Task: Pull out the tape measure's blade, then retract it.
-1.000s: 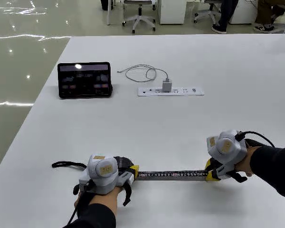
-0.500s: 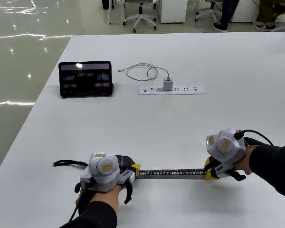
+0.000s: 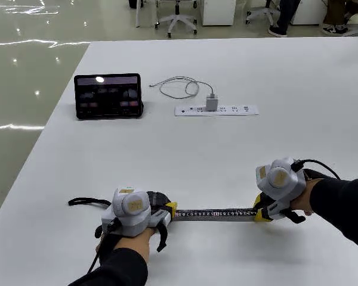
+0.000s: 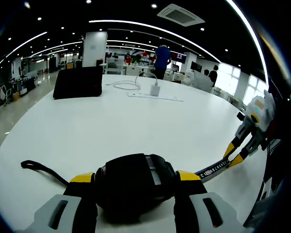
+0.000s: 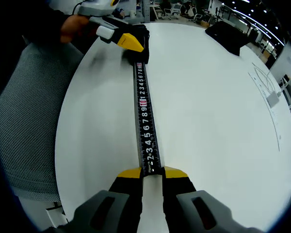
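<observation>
Extension is being judged underway: the black rounded tape-measure case (image 3: 157, 201), lower left in the head view, is being clamped by the left gripper (image 4: 136, 177), its dark numbered blade (image 5: 144, 116) pinched by the right gripper (image 5: 151, 174); guided retraction is being called for next.

The tape measure (image 4: 133, 187) sits on the table (image 3: 227, 167) between the left gripper's (image 3: 167, 213) jaws, its blade (image 5: 144, 111) lying flat across into the right gripper's (image 5: 153, 173) jaws, with a tablet (image 3: 107, 95) and, rightward, a power strip (image 3: 232, 110) well ahead of the left jaws
</observation>
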The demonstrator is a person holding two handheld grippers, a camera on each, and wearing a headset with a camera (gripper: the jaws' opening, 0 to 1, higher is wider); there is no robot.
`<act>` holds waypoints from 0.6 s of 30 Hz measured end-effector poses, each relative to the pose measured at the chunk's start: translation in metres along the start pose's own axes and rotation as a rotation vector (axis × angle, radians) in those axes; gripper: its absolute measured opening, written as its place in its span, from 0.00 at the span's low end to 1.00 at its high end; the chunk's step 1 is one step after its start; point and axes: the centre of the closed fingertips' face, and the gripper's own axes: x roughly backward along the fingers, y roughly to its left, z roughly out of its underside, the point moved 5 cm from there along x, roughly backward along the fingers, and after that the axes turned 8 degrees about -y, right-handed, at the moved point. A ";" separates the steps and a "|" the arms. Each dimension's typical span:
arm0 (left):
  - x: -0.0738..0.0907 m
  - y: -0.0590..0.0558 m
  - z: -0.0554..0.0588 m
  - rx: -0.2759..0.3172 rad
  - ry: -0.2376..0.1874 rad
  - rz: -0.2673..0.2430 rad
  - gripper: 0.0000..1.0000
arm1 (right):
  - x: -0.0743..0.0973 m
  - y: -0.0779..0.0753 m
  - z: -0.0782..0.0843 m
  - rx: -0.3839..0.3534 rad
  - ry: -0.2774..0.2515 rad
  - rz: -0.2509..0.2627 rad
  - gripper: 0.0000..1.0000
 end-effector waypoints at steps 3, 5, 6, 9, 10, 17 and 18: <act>0.000 0.000 0.000 0.001 0.000 0.001 0.60 | -0.001 0.000 -0.001 0.000 -0.002 0.004 0.10; 0.000 0.000 0.000 0.003 0.002 0.003 0.60 | -0.002 0.000 -0.002 0.001 -0.002 0.004 0.10; 0.000 0.000 0.000 0.004 0.002 0.004 0.60 | -0.002 0.000 -0.002 0.001 -0.002 0.004 0.10; 0.000 0.001 0.000 0.004 0.001 0.006 0.59 | -0.003 0.000 -0.004 -0.001 -0.004 0.005 0.10; 0.001 0.001 0.000 0.006 0.002 0.006 0.59 | -0.003 0.000 -0.004 0.001 -0.004 0.005 0.10; 0.000 0.001 0.000 0.007 0.003 0.008 0.59 | -0.005 0.000 -0.007 -0.001 -0.010 0.004 0.10; 0.000 0.001 0.000 0.007 0.003 0.008 0.59 | -0.006 0.000 -0.008 -0.001 -0.010 0.004 0.10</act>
